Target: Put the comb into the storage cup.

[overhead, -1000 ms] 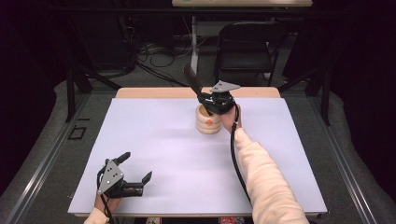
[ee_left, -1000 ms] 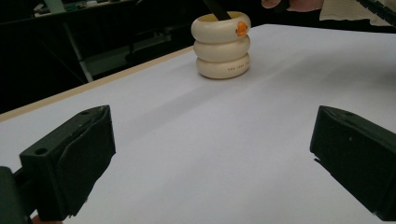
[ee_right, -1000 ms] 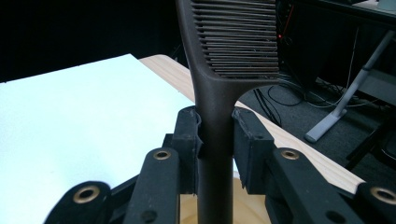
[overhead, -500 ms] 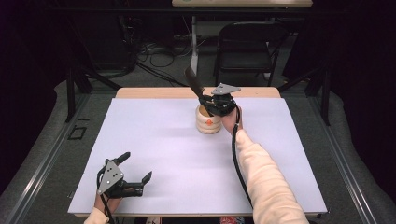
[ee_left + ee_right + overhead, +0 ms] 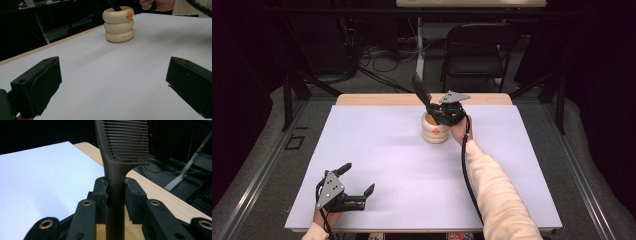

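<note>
— Dark curtains and a folding chair (image 5: 479, 47) stand behind the table (image 5: 377, 150), whose white top carries little. What is the person working on?

— On a dark comb (image 5: 422, 91) and a cream holder (image 5: 435, 128) built like three stacked rings, which stands toward the far edge, a little right of the middle. The right gripper (image 5: 435, 111) hangs right over the holder's mouth, its jaws pressed onto the comb's handle.

— Is the comb inside the holder?

— Partly, it seems. In the right gripper view the comb (image 5: 117, 170) rises between the pads, teeth upward, and its handle runs down toward the yellowish inside of the holder (image 5: 130, 230). In the left gripper view a dark handle enters the mouth of the holder (image 5: 118, 25), beside a small orange mark on the top ring.

— What has changed in the last second?

— Almost nothing. The comb leans up and to the far left just as it did a second ago, and the right gripper has held its place over the holder. So the comb is most likely either about to be let go in the holder or about to be lifted out; the pictures do not settle which.

— And the other hand?

— The left gripper (image 5: 357, 181) rests at the near left corner, jaws spread wide and holding nothing, well apart from the holder. It has not moved either.
</note>
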